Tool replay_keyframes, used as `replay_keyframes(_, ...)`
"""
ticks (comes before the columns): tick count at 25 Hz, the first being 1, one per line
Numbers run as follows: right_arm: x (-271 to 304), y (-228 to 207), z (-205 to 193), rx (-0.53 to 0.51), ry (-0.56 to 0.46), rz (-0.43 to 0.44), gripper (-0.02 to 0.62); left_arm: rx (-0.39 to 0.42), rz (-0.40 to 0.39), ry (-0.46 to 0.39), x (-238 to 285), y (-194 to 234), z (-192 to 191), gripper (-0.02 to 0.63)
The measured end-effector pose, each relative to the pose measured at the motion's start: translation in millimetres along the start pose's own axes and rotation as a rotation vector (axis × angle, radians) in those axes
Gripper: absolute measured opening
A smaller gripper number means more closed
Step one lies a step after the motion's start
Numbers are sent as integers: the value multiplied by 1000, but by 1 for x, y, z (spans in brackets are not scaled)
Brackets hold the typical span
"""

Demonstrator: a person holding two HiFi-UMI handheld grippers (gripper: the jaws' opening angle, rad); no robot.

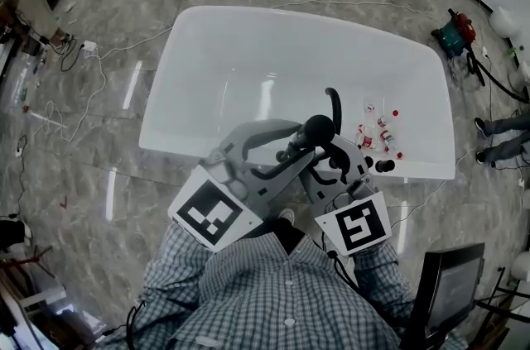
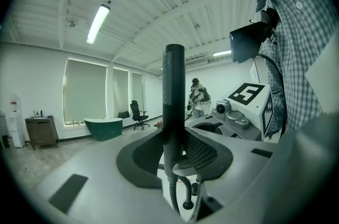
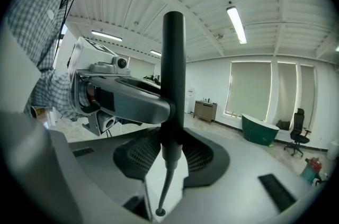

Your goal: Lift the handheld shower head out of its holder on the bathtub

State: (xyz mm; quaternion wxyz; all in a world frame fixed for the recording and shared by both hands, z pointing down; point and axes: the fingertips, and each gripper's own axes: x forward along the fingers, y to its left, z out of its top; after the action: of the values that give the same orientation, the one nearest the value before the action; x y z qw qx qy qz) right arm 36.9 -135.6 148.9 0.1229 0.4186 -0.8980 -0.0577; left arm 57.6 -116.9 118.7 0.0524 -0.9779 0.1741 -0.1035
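Note:
The black handheld shower head (image 1: 319, 127) is held up over the near rim of the white bathtub (image 1: 290, 13). Its handle stands upright between both grippers. My left gripper (image 1: 291, 151) is shut on the handle; in the left gripper view the black handle (image 2: 174, 96) fills the gap of the left gripper (image 2: 174, 150), and its hose (image 2: 171, 194) hangs below. My right gripper (image 1: 329, 151) is shut on the same handle (image 3: 173, 69), which the right gripper (image 3: 172, 153) holds between its dark pads, with the thin hose (image 3: 164, 186) beneath. The holder is hidden behind the grippers.
Several small bottles (image 1: 377, 133) lie in the tub at the right end. A black knob (image 1: 385, 166) sits on the near rim. White cables (image 1: 99, 67) trail over the marble floor at the left. A black chair (image 1: 451, 282) stands at my right. A person's legs (image 1: 497, 137) show at far right.

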Motion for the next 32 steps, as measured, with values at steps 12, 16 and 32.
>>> replay_keyframes(12, -7, -15, 50, -19, -84, -30, 120, 55, -21, -76, -5, 9, 48, 107)
replay_keyframes(16, -10, -20, 64, -15, -99, -26, 118, 65, -22, -111, -6, 10, 66, 107)
replay_keyframes(32, -20, -21, 93, -27, -158, -44, 118, 49, -33, -199, -16, 10, 92, 107)
